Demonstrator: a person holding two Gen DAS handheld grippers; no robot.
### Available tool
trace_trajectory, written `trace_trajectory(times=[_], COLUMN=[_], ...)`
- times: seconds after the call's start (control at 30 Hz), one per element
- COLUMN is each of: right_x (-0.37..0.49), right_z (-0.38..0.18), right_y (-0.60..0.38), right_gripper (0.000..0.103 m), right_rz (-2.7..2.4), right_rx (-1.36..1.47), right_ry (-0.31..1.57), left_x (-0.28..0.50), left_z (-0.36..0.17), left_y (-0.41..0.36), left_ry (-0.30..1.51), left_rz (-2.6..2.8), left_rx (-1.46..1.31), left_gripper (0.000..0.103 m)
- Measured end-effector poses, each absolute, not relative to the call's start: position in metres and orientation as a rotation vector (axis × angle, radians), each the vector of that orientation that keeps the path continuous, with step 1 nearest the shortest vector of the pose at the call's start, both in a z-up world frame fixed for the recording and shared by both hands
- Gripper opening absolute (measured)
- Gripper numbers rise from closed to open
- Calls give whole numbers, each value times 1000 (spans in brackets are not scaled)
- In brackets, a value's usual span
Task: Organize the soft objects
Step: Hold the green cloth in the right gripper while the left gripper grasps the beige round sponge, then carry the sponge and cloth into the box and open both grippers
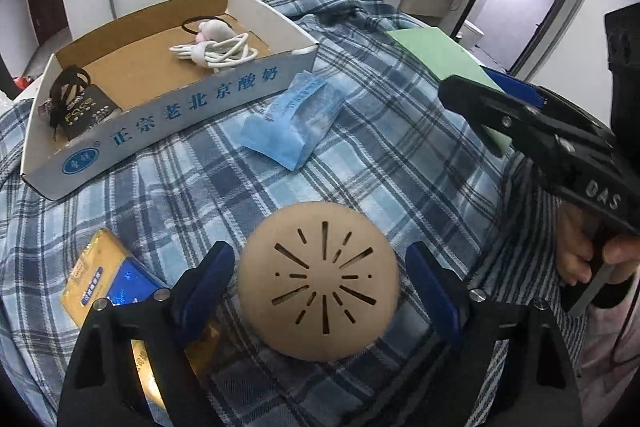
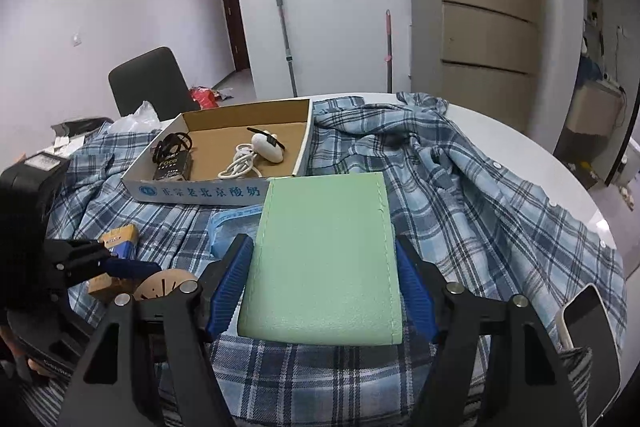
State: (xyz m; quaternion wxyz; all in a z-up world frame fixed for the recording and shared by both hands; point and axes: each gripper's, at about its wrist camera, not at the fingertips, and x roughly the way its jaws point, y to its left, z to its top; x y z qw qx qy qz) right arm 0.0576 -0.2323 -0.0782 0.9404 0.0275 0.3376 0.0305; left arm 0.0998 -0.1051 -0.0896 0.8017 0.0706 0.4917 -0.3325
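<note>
A white round bench [image 2: 560, 163] carries a rumpled blue-and-white plaid flannel shirt [image 2: 460, 187] spread across most of its top. On the shirt, toward the far side, sits a shallow open cardboard tray with white outer walls and blue Chinese print [image 1: 192, 107]; inside lie a coiled white cable [image 1: 216, 53], a dark printed pouch [image 1: 86, 109] tangled with black cords, and a pale plush-looking piece looped by a black hair band [image 1: 214, 29], too small to identify surely.

The right gripper [image 2: 324, 291] has its blue ribbed fingers [image 2: 230, 281] pressed against both side edges of a mint-green, stitched, soft rectangular pad [image 2: 326, 259], holding it above the shirt in front of the tray. Only the right view shows a phone with a dark screen [image 2: 590, 343] lying at the bench's near right edge, and a black chair [image 2: 150, 81] beyond.

The left gripper [image 1: 320, 285] has its fingers spread wide on either side of a tan round leather-like coaster cut with radiating slots [image 1: 320, 283]; they appear just clear of its rim. The left view alone shows plainly a crinkly translucent blue plastic packet [image 1: 294, 119] lying just before the tray, and a glossy yellow-and-blue box [image 1: 106, 279] near the left finger.
</note>
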Motion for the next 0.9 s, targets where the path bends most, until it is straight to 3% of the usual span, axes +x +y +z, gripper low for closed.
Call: trace_trajectory(times=[0.5, 0.57, 0.67, 0.9], right_x=[58, 58, 58, 59], right_z=[-79, -79, -78, -78], right_y=[-231, -231, -233, -233], right_gripper=[69, 69, 69, 69], right_rz=[66, 66, 65, 69], right_rx=[54, 55, 63, 60], right_ry=[696, 695, 689, 681], left_x=[89, 88, 89, 83], left_z=[-92, -93, -91, -71], left_y=[-114, -118, -116, -98], left_ry=[1022, 1011, 992, 871], left_rz=[-687, -673, -673, -647], left_rx=[243, 272, 252, 182], left_gripper=[91, 83, 80, 79])
